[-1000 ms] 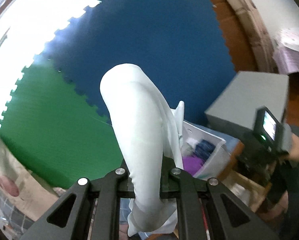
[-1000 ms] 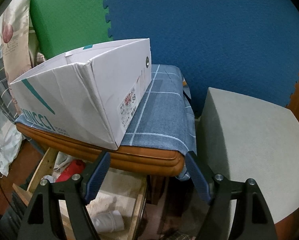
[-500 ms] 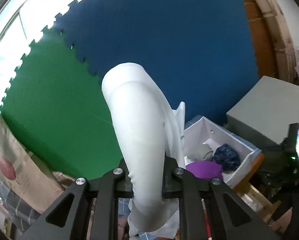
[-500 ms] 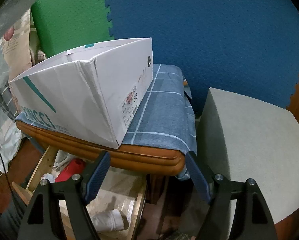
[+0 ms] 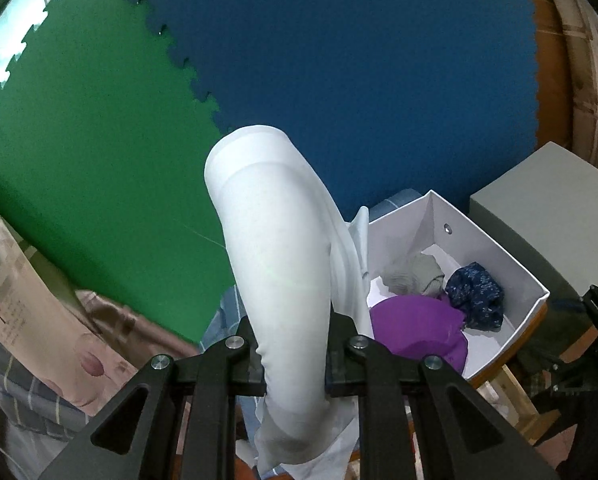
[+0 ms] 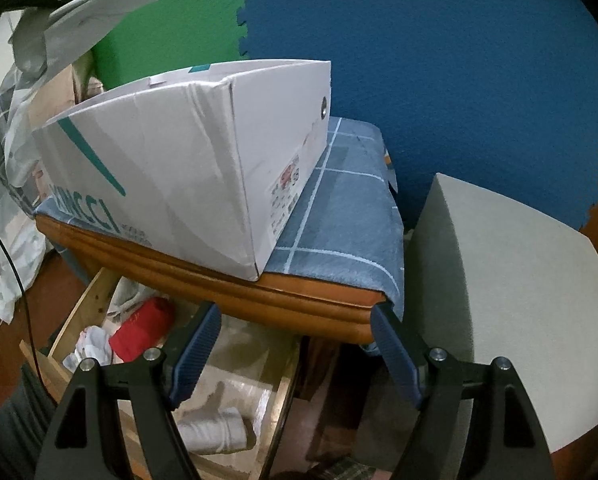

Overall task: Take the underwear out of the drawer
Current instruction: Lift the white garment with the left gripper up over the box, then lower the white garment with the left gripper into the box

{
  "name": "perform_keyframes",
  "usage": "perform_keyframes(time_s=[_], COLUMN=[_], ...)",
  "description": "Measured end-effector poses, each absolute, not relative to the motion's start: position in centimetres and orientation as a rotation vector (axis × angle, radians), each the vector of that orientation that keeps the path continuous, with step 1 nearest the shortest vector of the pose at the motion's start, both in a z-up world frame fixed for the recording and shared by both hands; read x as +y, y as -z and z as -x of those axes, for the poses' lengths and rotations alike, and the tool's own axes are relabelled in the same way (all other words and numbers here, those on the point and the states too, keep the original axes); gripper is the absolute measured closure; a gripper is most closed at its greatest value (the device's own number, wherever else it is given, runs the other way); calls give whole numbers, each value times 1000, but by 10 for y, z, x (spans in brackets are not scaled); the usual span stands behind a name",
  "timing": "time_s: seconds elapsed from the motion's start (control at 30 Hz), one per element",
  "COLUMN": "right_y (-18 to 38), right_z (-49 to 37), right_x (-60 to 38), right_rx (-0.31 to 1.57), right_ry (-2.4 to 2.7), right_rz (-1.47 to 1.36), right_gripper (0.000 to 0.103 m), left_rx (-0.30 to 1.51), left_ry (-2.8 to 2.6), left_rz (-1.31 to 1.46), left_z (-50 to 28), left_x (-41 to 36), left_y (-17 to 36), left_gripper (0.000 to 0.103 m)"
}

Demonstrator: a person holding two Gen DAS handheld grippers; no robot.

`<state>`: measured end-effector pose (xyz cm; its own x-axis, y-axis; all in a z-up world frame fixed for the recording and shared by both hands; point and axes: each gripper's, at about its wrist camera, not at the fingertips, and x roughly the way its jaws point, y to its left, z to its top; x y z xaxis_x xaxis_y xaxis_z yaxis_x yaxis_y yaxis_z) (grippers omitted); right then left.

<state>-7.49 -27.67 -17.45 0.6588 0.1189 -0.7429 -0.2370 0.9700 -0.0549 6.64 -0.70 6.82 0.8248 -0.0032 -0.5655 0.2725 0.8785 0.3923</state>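
Note:
My left gripper [image 5: 295, 356] is shut on white underwear [image 5: 279, 264], held high in the air to the left of and above the white cardboard box [image 5: 515, 268] that serves as the drawer. Inside the box lie a purple garment [image 5: 415, 332], a dark blue patterned one [image 5: 477, 294] and a grey one [image 5: 413, 274]. In the right wrist view the held white underwear [image 6: 91, 12] shows at top left, above the box [image 6: 187, 168]. My right gripper [image 6: 295, 352] is open and empty, low in front of the box.
The box stands on a blue checked cushion [image 6: 339, 216] on a wooden stool [image 6: 203, 284]. A grey block [image 6: 507, 300] sits to the right. Green and blue foam mats [image 5: 339, 60] cover the wall. An open wooden crate [image 6: 147, 332] with clutter lies under the stool.
My left gripper has tilted and swung left with the white underwear, so the box's inside has come into view. The underwear now appears at the top left of the right wrist view. The right gripper has barely moved.

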Motion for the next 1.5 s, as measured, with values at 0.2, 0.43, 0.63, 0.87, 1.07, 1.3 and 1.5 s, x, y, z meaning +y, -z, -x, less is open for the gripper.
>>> perform_keyframes(time_s=[0.2, 0.43, 0.63, 0.87, 1.07, 1.3, 1.5], right_y=[177, 180, 180, 182, 185, 187, 189], right_z=[75, 75, 79, 84, 86, 85, 87], right_x=[-272, -266, -262, -250, -243, -240, -236], right_rx=[837, 846, 843, 844, 851, 859, 864], right_ry=[-209, -222, -261, -296, -308, -314, -321], right_rz=[175, 201, 214, 262, 297, 313, 336], right_gripper=[24, 24, 24, 24, 24, 24, 24], left_rx=[570, 448, 539, 680, 730, 824, 907], left_ry=[141, 86, 78, 54, 33, 28, -4], left_rz=[-398, -333, -273, -201, -197, -216, -250], left_z=[-80, -87, -107, -125, -135, -148, -161], left_x=[-3, -7, -2, 12, 12, 8, 10], left_y=[-84, -132, -104, -58, -34, 3, 34], left_gripper=[87, 84, 83, 83, 83, 82, 81])
